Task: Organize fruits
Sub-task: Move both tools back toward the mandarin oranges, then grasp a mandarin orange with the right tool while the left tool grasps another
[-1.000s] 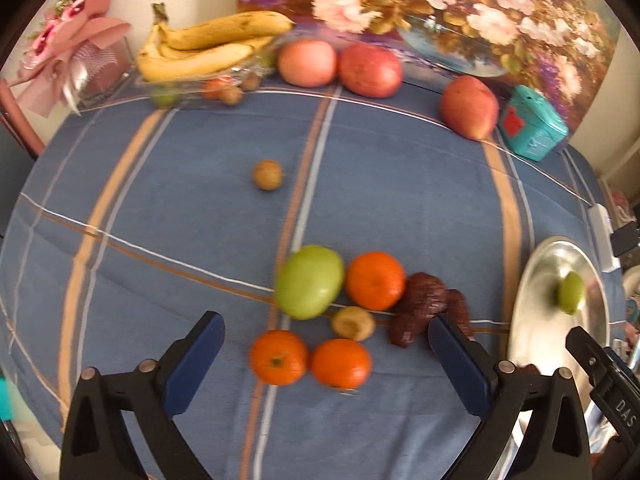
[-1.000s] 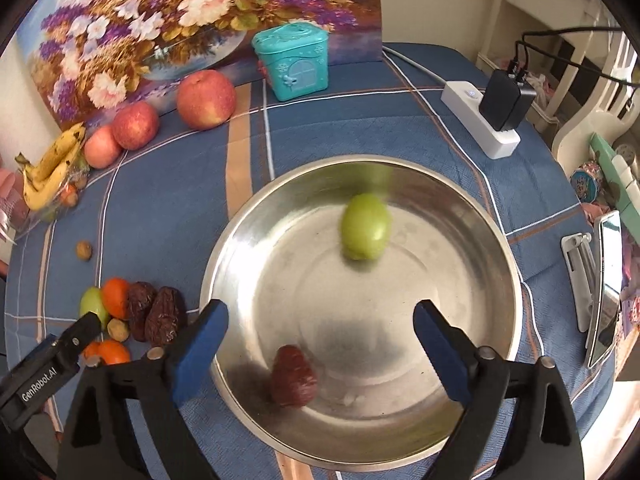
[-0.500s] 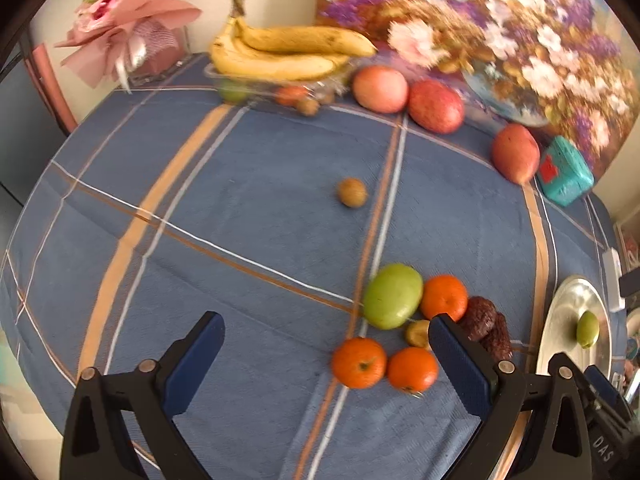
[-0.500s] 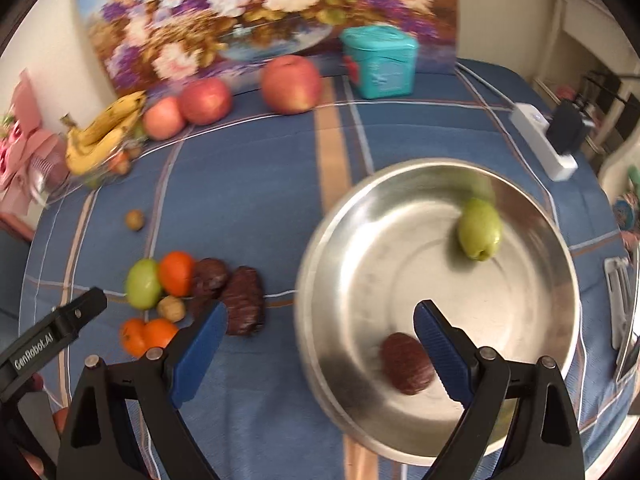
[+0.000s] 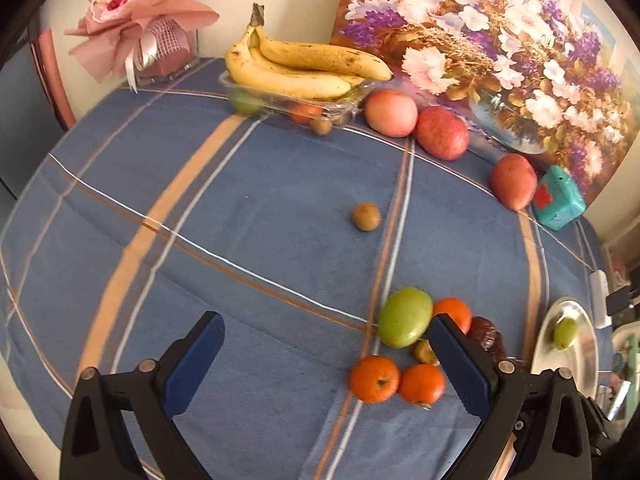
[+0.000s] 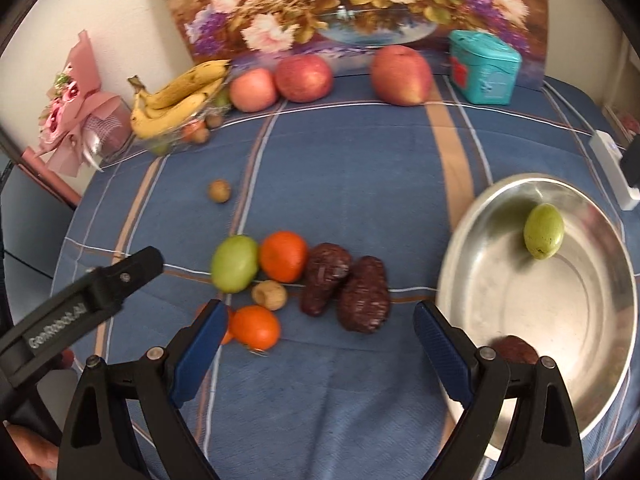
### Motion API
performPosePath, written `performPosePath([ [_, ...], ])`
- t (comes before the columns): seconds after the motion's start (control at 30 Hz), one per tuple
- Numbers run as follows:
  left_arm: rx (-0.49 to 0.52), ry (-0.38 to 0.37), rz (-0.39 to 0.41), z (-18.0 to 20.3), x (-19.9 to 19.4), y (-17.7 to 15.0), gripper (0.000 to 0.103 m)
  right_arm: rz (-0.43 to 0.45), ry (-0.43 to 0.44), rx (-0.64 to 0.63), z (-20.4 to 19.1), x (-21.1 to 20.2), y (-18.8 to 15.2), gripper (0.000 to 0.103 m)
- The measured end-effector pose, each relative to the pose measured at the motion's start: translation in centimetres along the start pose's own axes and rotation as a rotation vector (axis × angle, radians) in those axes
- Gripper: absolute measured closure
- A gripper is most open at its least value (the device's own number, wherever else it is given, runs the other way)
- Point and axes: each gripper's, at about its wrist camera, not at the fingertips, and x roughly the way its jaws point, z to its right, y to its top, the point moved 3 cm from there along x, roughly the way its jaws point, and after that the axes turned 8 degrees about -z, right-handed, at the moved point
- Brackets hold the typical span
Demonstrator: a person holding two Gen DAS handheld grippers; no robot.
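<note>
Blue plaid cloth, floral painting at back. Right gripper empty, jaws wide, hovers near two dark fruits. Left gripper also spread, empty. Oranges just beyond; bowl right holds two fruits. Between picks, likely; next: close on a dark fruit, carry right.

Each gripper is black plastic with blue ribbed pads, silver screws and white lettering.

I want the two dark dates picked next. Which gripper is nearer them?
Right. The right gripper hangs open just before the dates; the left gripper faces bare cloth beside the cluster, dates past its right finger.
</note>
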Motion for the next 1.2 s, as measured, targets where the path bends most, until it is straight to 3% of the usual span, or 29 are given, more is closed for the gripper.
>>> performPosePath([
  [0.07,-0.015,-0.006,-0.003,-0.3,0.0,0.0,0.000,0.000,0.018,-0.009,-0.5,0.1,0.0,0.014],
  [0.13,-0.025,-0.004,-0.012,-0.6,0.2,0.0,0.000,-0.006,0.024,-0.020,-1.0,0.4,-0.2,0.031],
  [0.27,-0.049,-0.001,-0.057,-1.0,1.4,-0.2,0.001,-0.050,0.041,-0.040,-2.1,1.9,-0.7,0.033],
  [0.33,-0.073,-0.032,-0.091,-1.2,2.2,-0.4,0.003,-0.062,0.058,-0.041,-2.4,2.5,-0.7,0.039],
  [0.57,-0.106,-0.092,-0.200,-1.0,4.5,-1.4,0.021,-0.127,0.052,-0.066,-3.7,4.9,-1.2,0.043],
  [0.8,-0.108,-0.112,-0.217,-0.7,4.6,-1.6,0.036,-0.135,0.058,-0.069,-4.2,5.8,-1.5,0.055],
  [1.0,-0.133,-0.159,-0.256,-0.7,5.3,-2.0,0.038,-0.137,0.084,-0.050,-4.0,6.1,-1.3,0.060],
  [1.07,-0.141,-0.171,-0.262,-0.7,5.4,-2.2,0.041,-0.137,0.107,-0.043,-3.8,6.1,-1.2,0.065],
  [1.2,-0.159,-0.193,-0.271,-0.7,5.4,-2.5,0.044,-0.137,0.096,-0.057,-3.5,5.7,-1.4,0.065],
])
